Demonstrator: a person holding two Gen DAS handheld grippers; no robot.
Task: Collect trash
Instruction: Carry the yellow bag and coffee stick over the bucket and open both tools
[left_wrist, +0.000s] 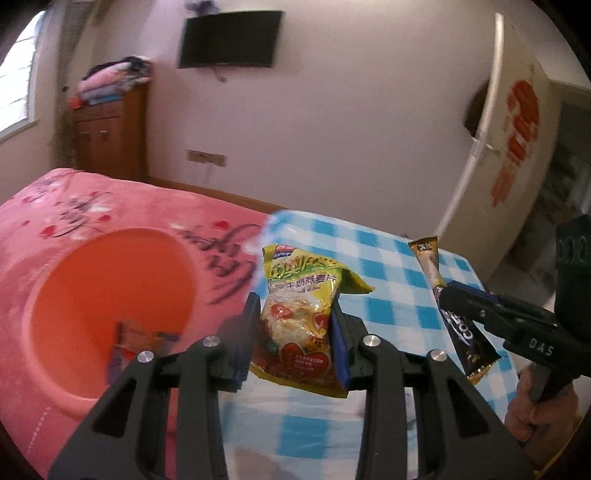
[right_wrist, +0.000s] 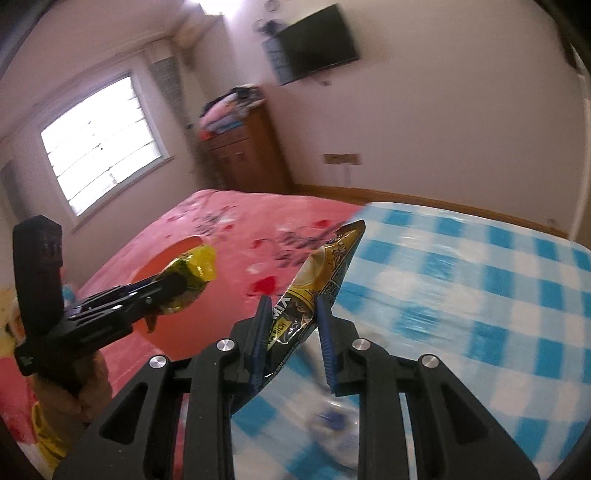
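Left gripper clamps upright yellow packet — right gripper clamps sachet, pointing up-forward

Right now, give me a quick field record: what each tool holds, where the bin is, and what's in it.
left tool: shut on yellow snack bag
right tool: shut on dark coffee sachet
bin: orange basin on the pink blanket, left of both tools
bin contents: one wrapper, blurred
surface under tools: blue checked sheet
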